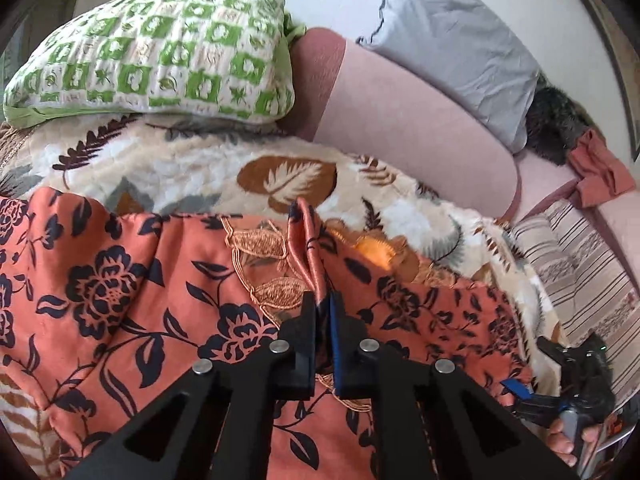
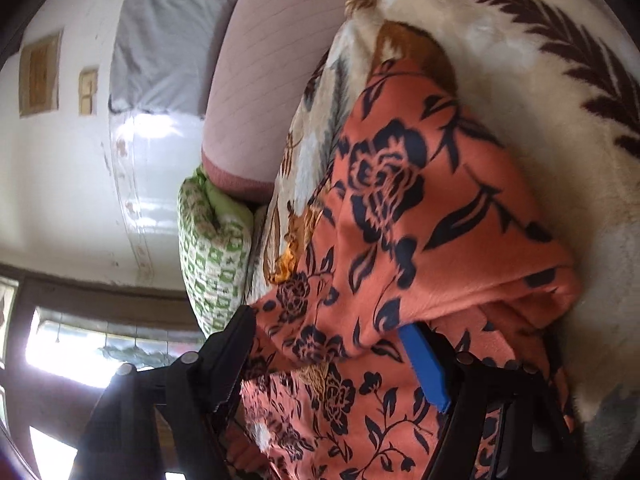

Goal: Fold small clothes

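Observation:
An orange garment [image 1: 132,292] with black flowers and tan embroidery lies on a leaf-patterned fleece blanket [image 1: 224,168]. My left gripper [image 1: 323,304] is shut on a pinched fold of the garment near its embroidered neckline, the fold standing up between the fingers. In the right wrist view the same garment [image 2: 420,216] drapes between the two wide-apart fingers of my right gripper [image 2: 332,332]. Its blue pad [image 2: 424,364] shows under the cloth. The right gripper also shows in the left wrist view [image 1: 568,384] at the garment's right edge.
A green-and-white pillow [image 1: 160,52] lies at the back left. A pink bolster [image 1: 412,120] and a grey pillow [image 1: 456,40] are behind the blanket. A striped cloth [image 1: 580,264] and a small orange cloth [image 1: 600,168] are at the right. A window [image 2: 80,344] is beside the bed.

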A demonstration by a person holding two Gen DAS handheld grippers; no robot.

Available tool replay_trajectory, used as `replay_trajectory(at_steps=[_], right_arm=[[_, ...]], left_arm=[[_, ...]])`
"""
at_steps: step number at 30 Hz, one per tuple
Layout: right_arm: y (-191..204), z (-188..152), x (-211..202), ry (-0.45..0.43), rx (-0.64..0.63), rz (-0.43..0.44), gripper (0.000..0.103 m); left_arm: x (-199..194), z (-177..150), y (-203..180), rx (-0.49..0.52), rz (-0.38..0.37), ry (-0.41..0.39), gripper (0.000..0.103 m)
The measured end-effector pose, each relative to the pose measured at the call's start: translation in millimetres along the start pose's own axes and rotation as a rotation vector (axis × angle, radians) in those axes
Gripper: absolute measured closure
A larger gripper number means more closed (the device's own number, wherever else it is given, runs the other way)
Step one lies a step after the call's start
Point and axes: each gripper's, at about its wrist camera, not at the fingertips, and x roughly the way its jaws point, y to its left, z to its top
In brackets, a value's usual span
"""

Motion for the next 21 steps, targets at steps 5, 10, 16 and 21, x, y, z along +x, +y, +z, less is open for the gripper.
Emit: replay_trajectory(at_steps=[5, 10, 16, 21], right_arm=[[-4.1, 8.1, -5.0, -0.015, 0.034, 0.010, 0.027], [-5.1, 11.0, -8.8, 0.012, 0.043, 0.025, 0.027], [15.6, 4.0, 12.5, 0.370, -0.071, 0.000, 0.026], [45.5, 11.4, -17.8, 0.237, -0.221, 0.088, 0.027]], left_arm=[[-21.1, 5.8, 12.8, -0.045, 0.015, -0.041, 0.098], [-49.9, 10.6, 35.8, -0.070, 0.152, -0.129, 0.100], [-34.5, 8.7, 48.8, -0.086, 0.175, -0.056, 0.100], [-13.9, 0.5, 26.4, -0.063, 0.132, -0.018, 0.058]])
